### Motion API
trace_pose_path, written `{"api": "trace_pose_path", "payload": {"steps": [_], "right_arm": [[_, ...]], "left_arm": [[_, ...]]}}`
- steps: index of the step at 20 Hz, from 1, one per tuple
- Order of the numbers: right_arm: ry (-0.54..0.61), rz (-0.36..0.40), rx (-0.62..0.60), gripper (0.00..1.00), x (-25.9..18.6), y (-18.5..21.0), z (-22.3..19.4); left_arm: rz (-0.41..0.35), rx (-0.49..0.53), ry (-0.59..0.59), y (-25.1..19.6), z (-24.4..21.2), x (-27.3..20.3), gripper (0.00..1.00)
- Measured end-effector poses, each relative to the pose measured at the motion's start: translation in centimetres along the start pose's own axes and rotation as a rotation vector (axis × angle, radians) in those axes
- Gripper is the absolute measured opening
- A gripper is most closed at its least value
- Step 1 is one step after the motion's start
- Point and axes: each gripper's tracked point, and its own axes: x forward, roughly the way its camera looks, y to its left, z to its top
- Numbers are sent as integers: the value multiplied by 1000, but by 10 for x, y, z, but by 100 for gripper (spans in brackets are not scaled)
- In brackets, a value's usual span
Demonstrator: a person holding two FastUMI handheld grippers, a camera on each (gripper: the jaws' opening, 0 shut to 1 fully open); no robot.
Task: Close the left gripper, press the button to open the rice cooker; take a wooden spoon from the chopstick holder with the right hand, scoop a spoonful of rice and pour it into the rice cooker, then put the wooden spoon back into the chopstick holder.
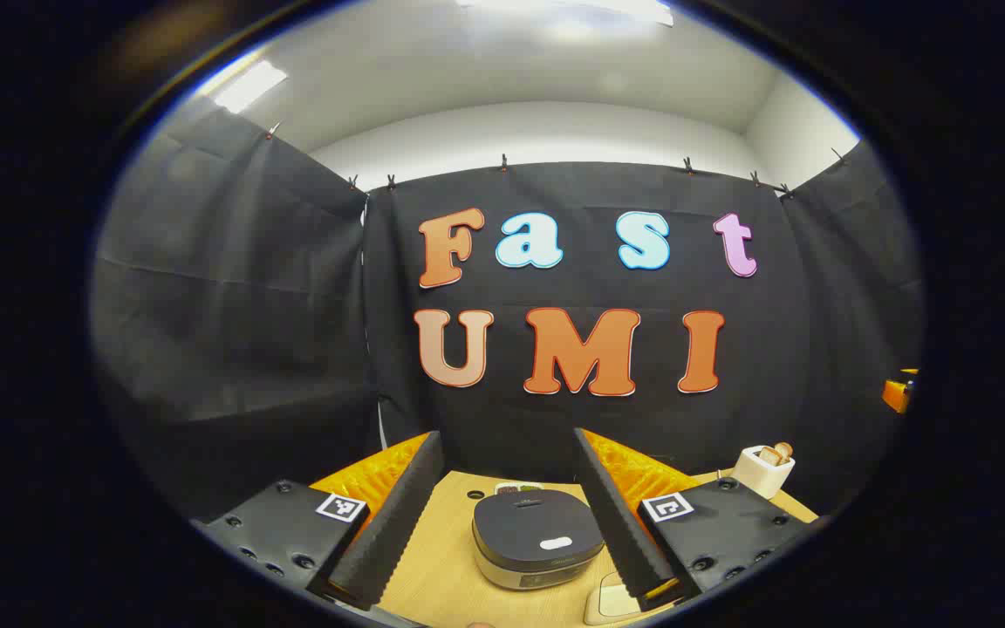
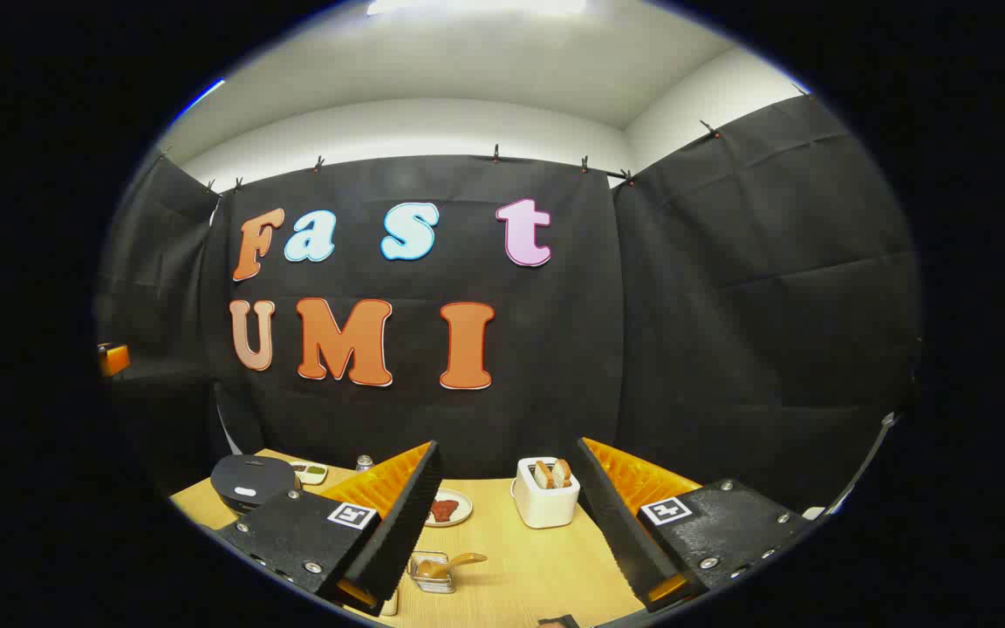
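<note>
Hanging over the desk [image 1: 441,576], the left claw [image 1: 502,523] is wide open with nothing in it. Between its two fingers, a bit farther on, sits the rice cooker [image 1: 537,536] with its dark lid shut. A small white pad lies at the near edge beside the cooker. Far off to the right stands the white chopstick holder [image 1: 762,471] with a wooden spoon [image 1: 779,452] poking out.

The right claw [image 2: 502,523] is wide open too and holds nothing. Near it sits a small clear box [image 2: 433,571] with a scoop in it. Past that are a little plate [image 2: 447,508] and the white holder.
</note>
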Motion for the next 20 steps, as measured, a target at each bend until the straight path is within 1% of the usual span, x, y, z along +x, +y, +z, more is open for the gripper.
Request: {"api": "trace_pose_path", "payload": {"steps": [5, 7, 8, 10, 11, 12, 13, 20], "right_arm": [[-8, -19, -37, 95, 0, -6, 1], [-4, -13, -22, 94, -1, -3, 2], [-4, -11, -19, 95, -1, -4, 1], [-11, -26, -43, 94, 2, -10, 0], [-15, -34, -55, 99, 3, -12, 0], [-17, -37, -60, 95, 3, -13, 1], [-17, -34, -58, 95, 3, -13, 2], [-19, -20, -60, 95, 2, -8, 4]], "left_arm": [[-35, -6, -3, -11, 4, 6, 99], [-25, 10, 7, -7, 0, 8, 99], [-26, 16, 7, -8, 1, 7, 100], [-34, 26, 0, -9, 6, 6, 99], [-38, 28, -8, -10, 9, 7, 99], [-43, 25, -15, -10, 12, 7, 100], [-44, 22, -18, -9, 15, 7, 98], [-34, 25, -9, -3, 11, 8, 98]]}}
